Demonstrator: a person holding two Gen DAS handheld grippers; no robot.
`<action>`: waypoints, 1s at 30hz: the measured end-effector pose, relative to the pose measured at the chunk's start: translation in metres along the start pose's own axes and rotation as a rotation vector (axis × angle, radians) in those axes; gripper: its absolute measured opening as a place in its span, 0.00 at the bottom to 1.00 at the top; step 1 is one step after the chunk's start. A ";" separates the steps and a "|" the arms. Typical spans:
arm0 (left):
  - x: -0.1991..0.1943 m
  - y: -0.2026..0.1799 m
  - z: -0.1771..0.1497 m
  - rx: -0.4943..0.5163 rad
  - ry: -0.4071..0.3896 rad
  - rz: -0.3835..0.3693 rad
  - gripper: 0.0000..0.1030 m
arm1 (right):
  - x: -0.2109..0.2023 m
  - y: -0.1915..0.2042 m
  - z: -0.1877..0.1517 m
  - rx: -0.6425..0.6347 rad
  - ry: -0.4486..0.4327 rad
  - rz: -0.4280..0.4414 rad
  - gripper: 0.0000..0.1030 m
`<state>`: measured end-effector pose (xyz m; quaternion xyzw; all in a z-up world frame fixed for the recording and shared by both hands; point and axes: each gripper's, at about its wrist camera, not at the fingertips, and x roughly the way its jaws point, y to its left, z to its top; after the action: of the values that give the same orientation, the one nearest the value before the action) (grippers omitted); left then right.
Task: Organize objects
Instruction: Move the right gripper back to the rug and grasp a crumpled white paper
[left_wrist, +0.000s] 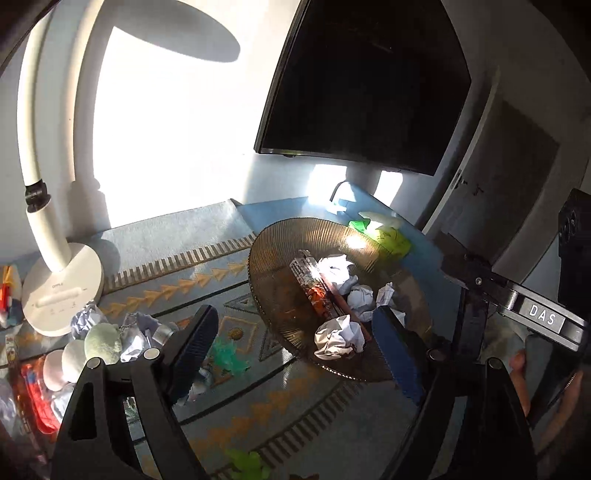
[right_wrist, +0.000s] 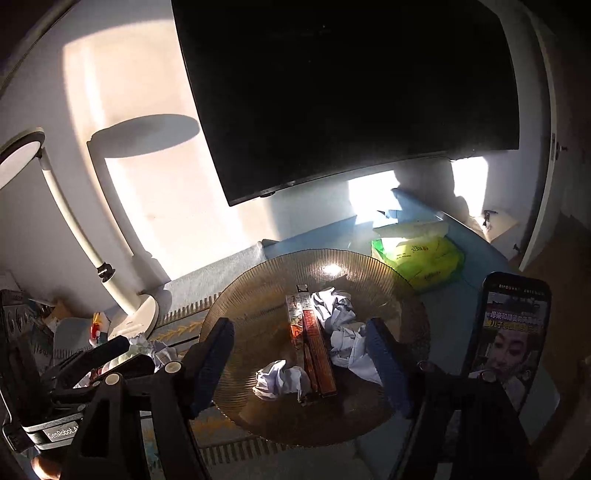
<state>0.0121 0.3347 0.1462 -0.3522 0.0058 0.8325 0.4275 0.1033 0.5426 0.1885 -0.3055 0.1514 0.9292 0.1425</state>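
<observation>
Two hand-held grippers, left (left_wrist: 295, 354) and right (right_wrist: 299, 362), both spread, pinching nothing. We see paper balls (right_wrist: 280, 378) and boxes (right_wrist: 314, 354) on the ribbed plate (right_wrist: 251, 295).

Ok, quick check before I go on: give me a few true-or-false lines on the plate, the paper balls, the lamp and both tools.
1. Crumpled paper balls lie in the brown plate. True.
2. The long snack packet lies on the mat beside the plate. False: it lies in the plate.
3. The left tool is shut on a paper ball. False: its jaws stand open, with nothing gripped.
4. The right tool is open over the plate. True.
5. The white desk lamp has tipped over. False: it stands upright on its base.
6. A green tissue pack sits behind the plate. True.
</observation>
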 end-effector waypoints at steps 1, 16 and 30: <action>-0.013 0.004 -0.005 -0.009 -0.019 0.006 0.82 | -0.001 0.008 -0.003 -0.016 0.002 0.030 0.70; -0.177 0.159 -0.136 -0.300 -0.187 0.568 0.98 | 0.026 0.137 -0.095 -0.239 0.060 0.343 0.70; -0.172 0.225 -0.195 -0.487 -0.197 0.653 0.98 | 0.089 0.138 -0.147 -0.213 0.146 0.344 0.84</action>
<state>0.0309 0.0097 0.0361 -0.3413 -0.1207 0.9311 0.0438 0.0625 0.3778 0.0476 -0.3549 0.1124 0.9260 -0.0628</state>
